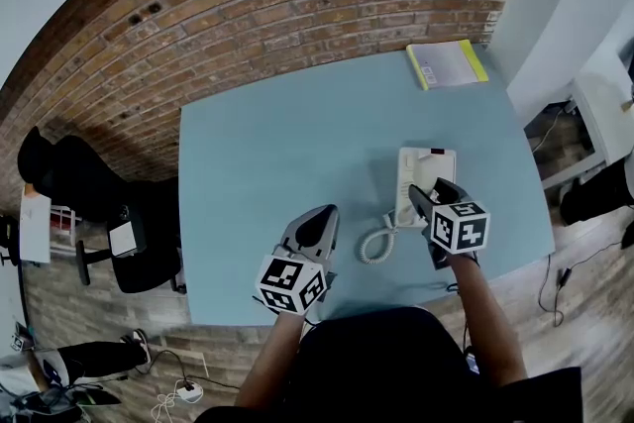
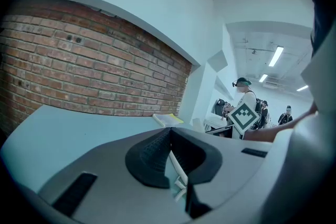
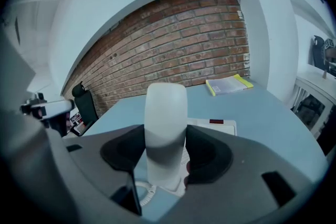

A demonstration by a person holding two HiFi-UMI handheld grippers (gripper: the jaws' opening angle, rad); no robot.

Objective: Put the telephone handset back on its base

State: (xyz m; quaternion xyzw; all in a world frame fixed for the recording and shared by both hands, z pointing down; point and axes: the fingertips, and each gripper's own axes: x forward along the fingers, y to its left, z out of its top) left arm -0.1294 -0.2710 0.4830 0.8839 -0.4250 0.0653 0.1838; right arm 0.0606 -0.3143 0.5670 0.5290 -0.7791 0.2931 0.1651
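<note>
A person stands at a pale blue table beside a brick wall, a gripper in each hand. The right gripper has its jaws clamped on the sides of a white telephone handset, held at the near end of the white base. Whether the handset touches the base is not clear. A coiled cord curls on the table just left of the base. The left gripper hovers near the table's front edge with its jaws together and nothing between them. A yellow-edged notebook lies at the far right corner.
</note>
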